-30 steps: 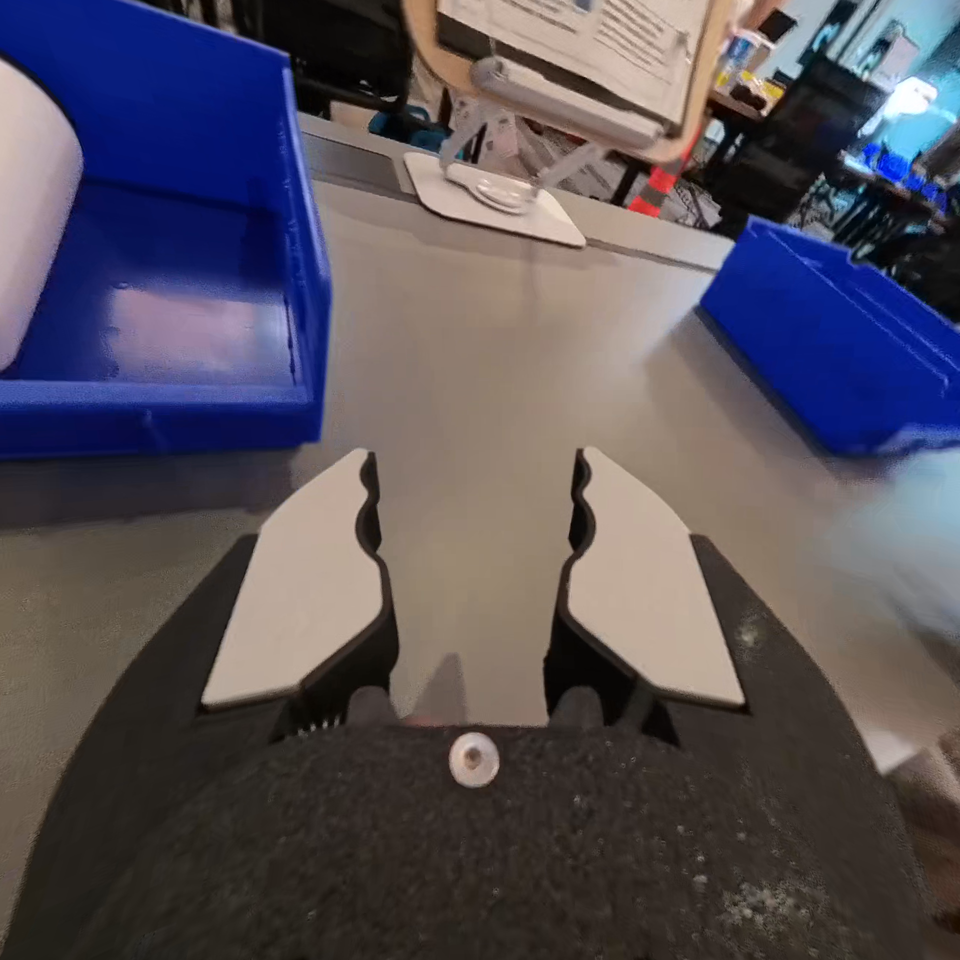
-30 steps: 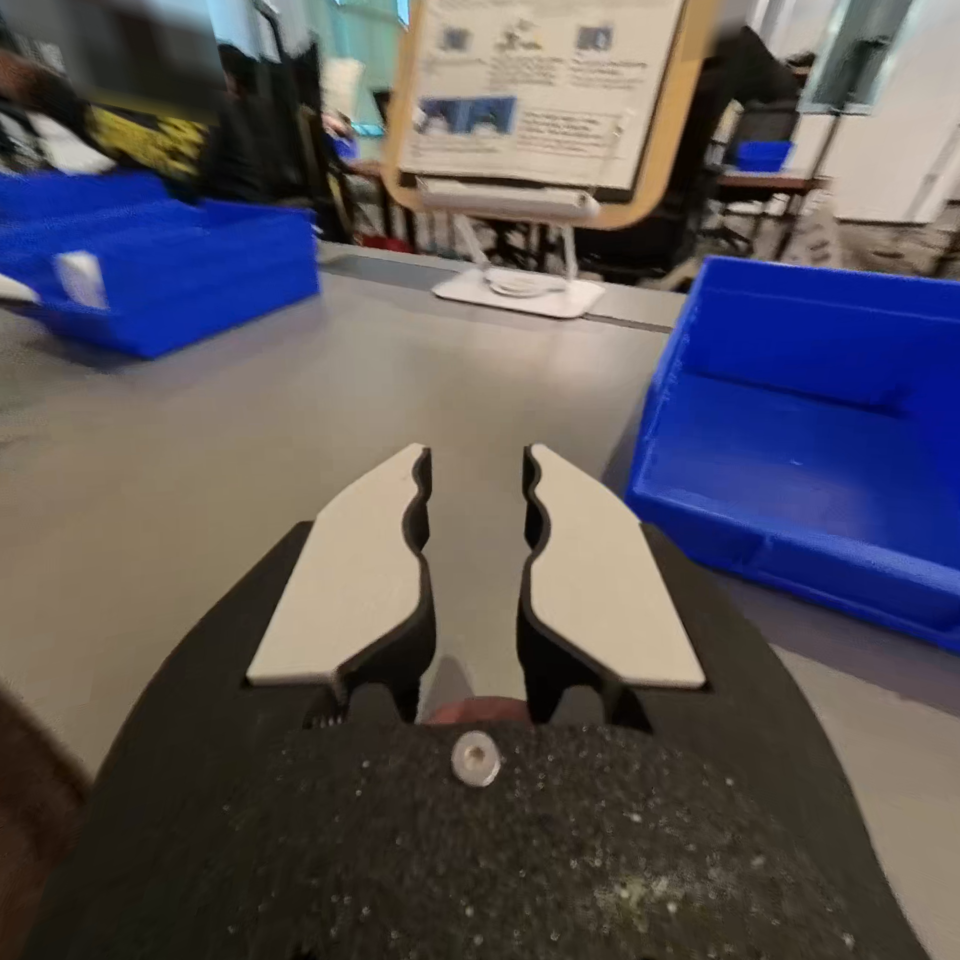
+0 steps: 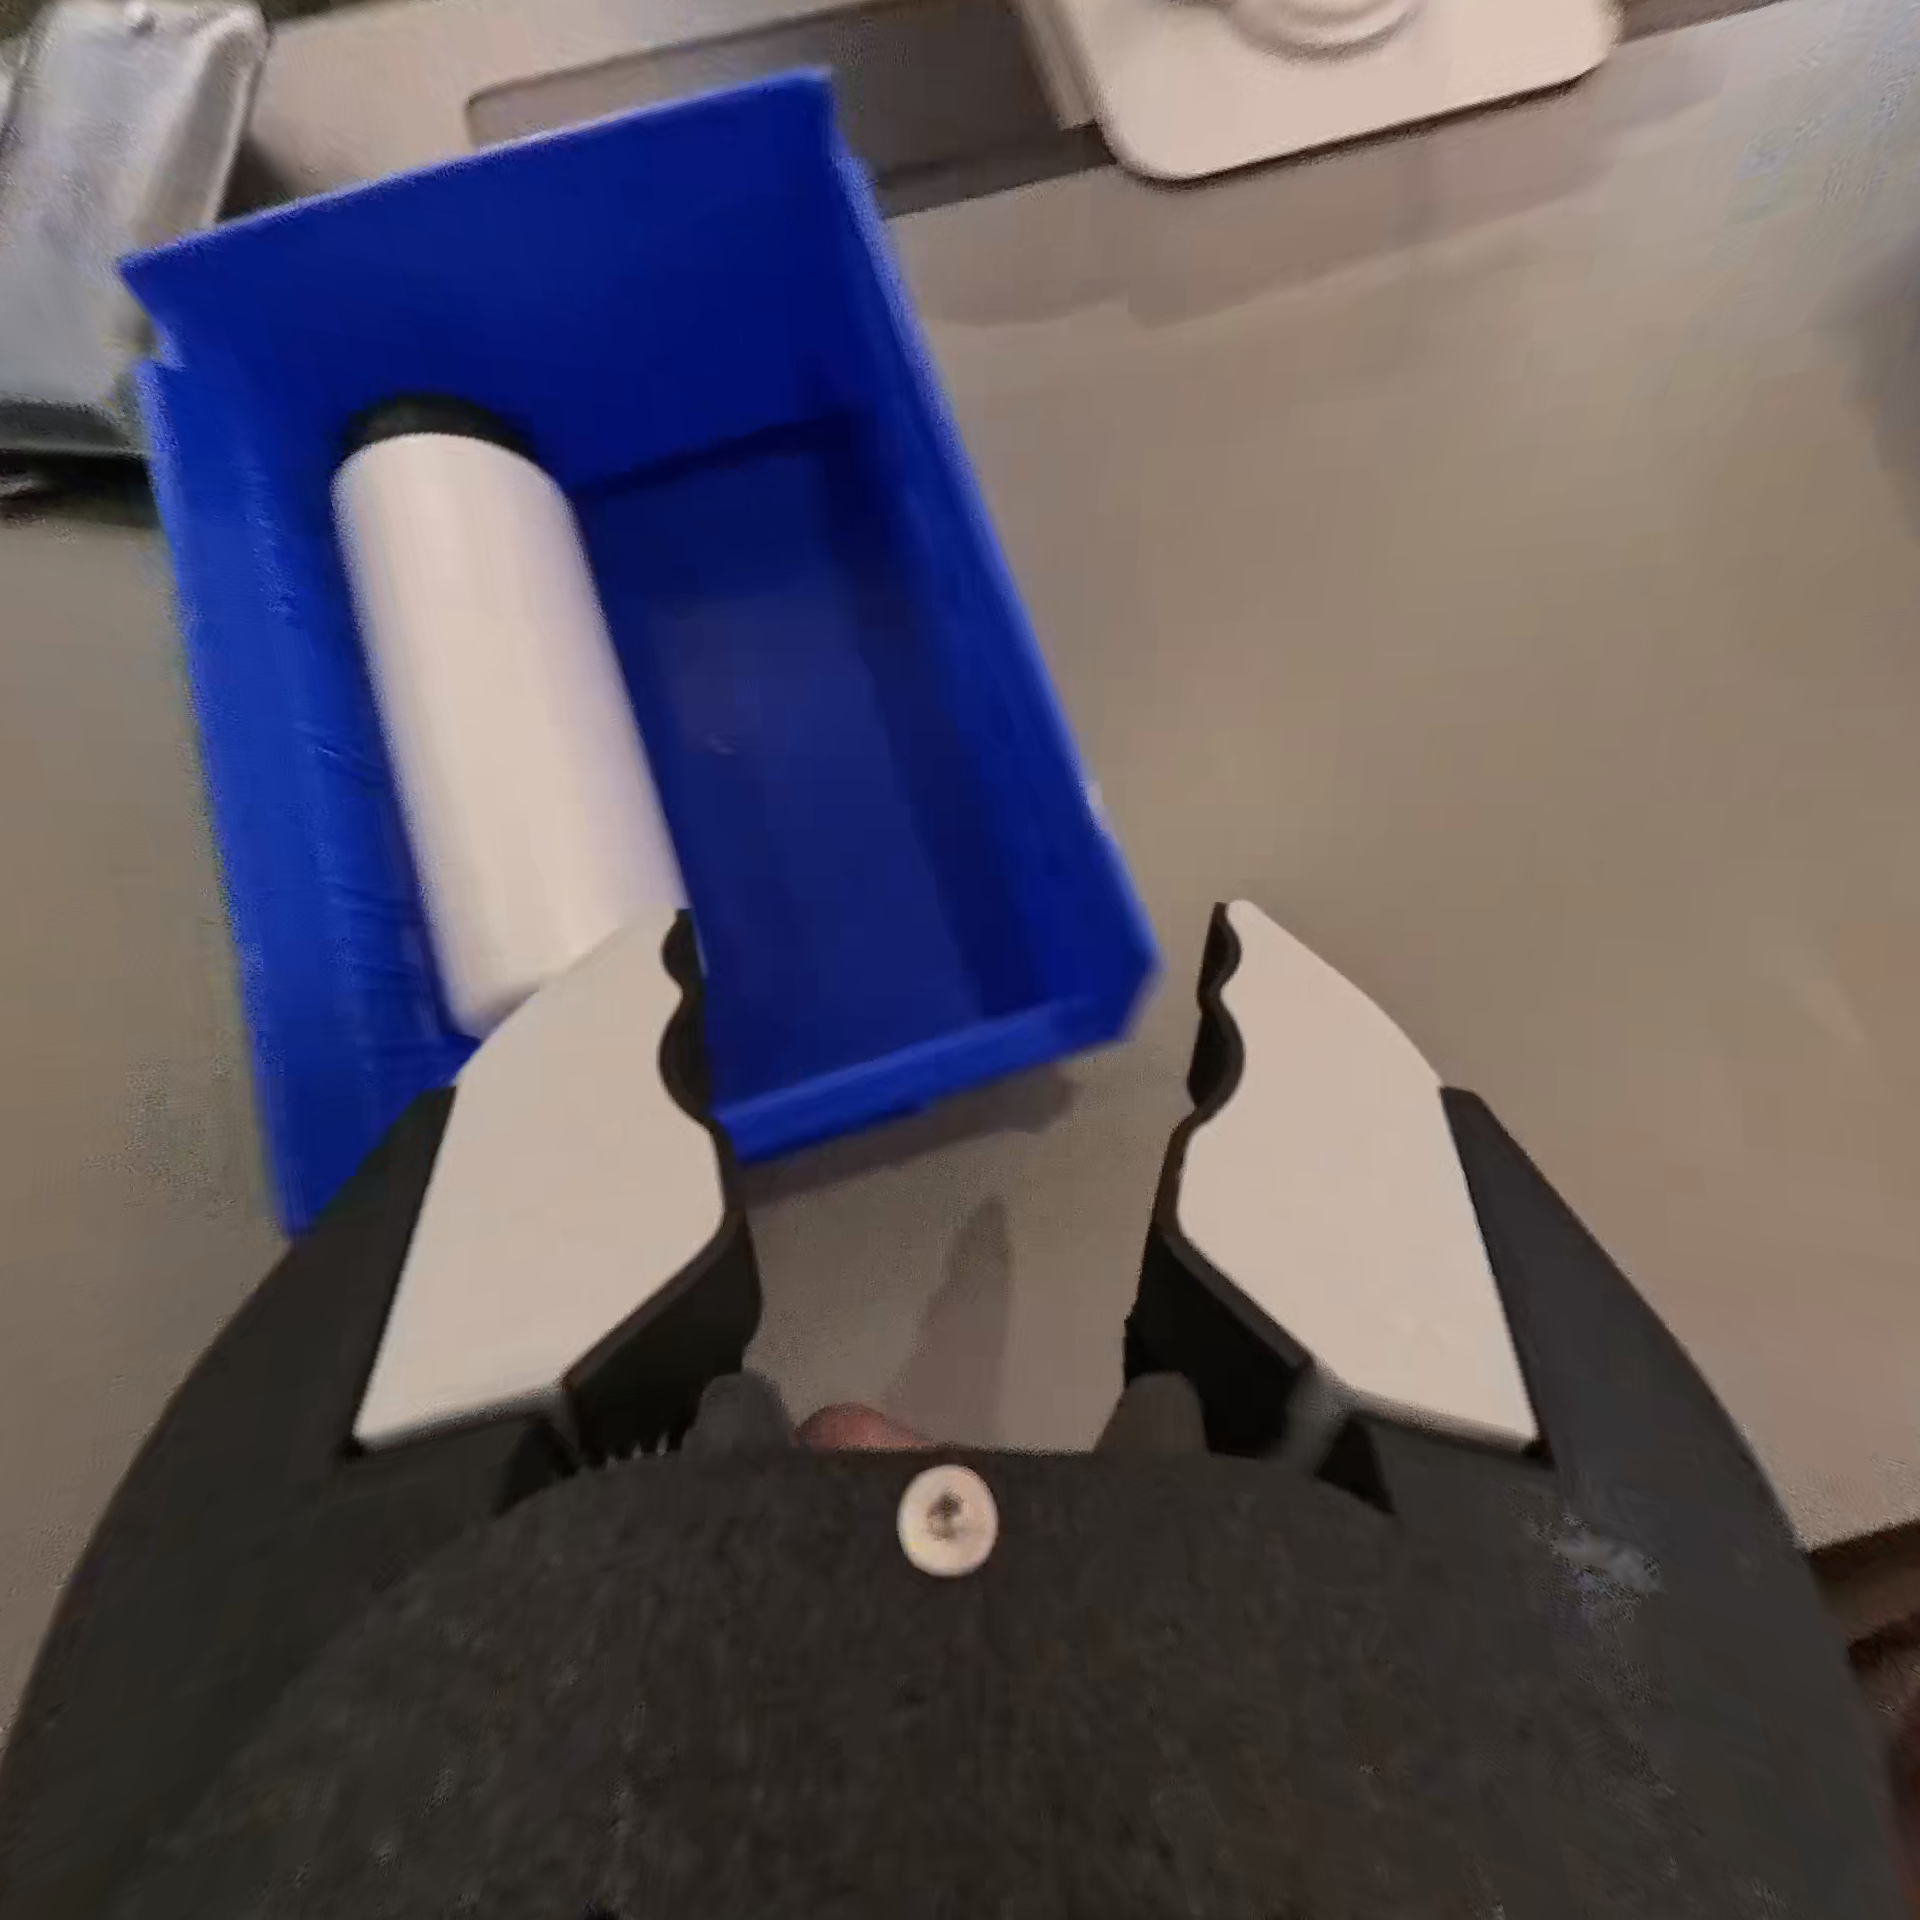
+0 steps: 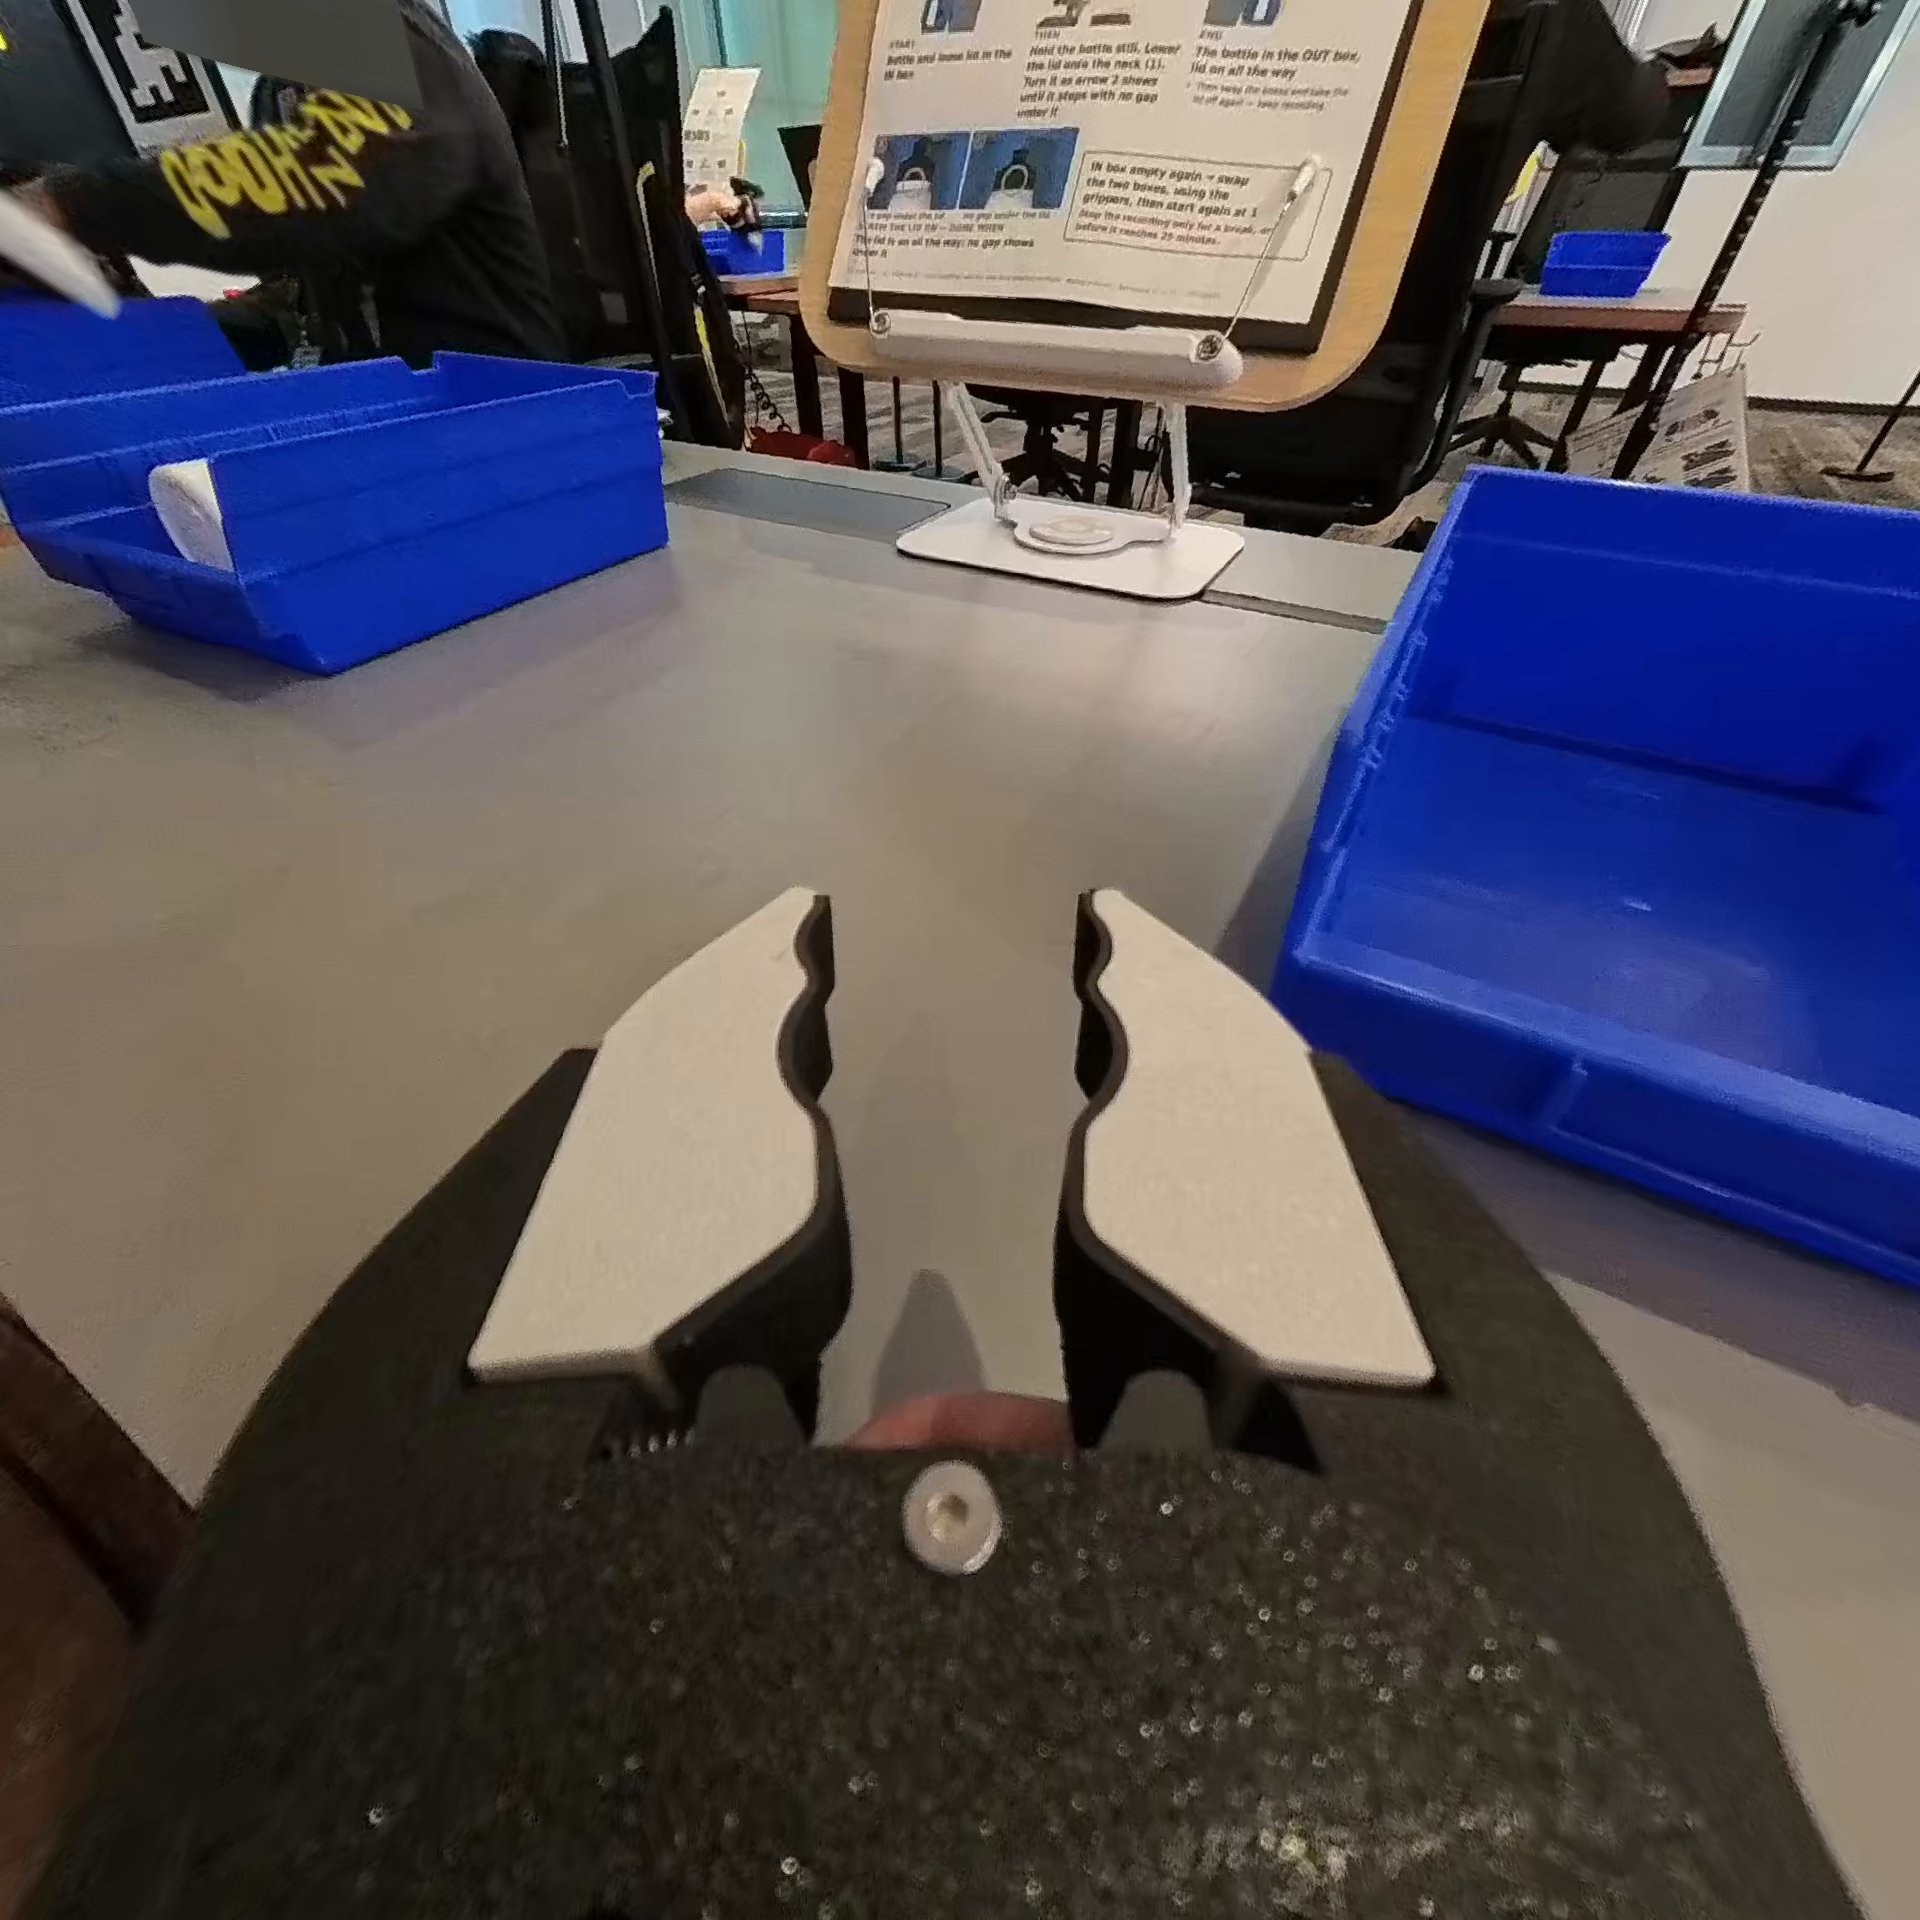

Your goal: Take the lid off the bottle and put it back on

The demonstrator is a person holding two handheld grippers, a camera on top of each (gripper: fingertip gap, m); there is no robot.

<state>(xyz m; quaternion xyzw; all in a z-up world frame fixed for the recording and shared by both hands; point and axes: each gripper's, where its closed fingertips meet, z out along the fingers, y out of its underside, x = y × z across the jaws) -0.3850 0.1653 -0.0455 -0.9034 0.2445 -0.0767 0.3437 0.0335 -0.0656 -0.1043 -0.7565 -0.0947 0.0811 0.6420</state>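
A white bottle (image 3: 499, 707) with a black lid (image 3: 431, 421) at its far end lies on its side in a blue bin (image 3: 904, 582). My left gripper (image 3: 951, 920) hovers above the bin's near right corner, jaws wide open and empty. The bottle lies to the left of my left finger (image 3: 582, 1122). In the right wrist view the same bin (image 4: 416, 520) stands at the far left with the bottle's white end (image 4: 187, 509) showing. My right gripper (image 4: 951, 904) is open and empty over the grey table (image 4: 727, 790).
A second blue bin (image 4: 1621, 883) stands at the right of my right gripper. An instruction board on a white stand (image 4: 1070, 530) is at the table's back edge. A person in a dark top (image 4: 312, 177) is behind the left bin.
My left gripper has risen and tilted down over the bin with the bottle, and its jaws have opened wider. My right gripper's jaws have opened a little; it has hardly moved.
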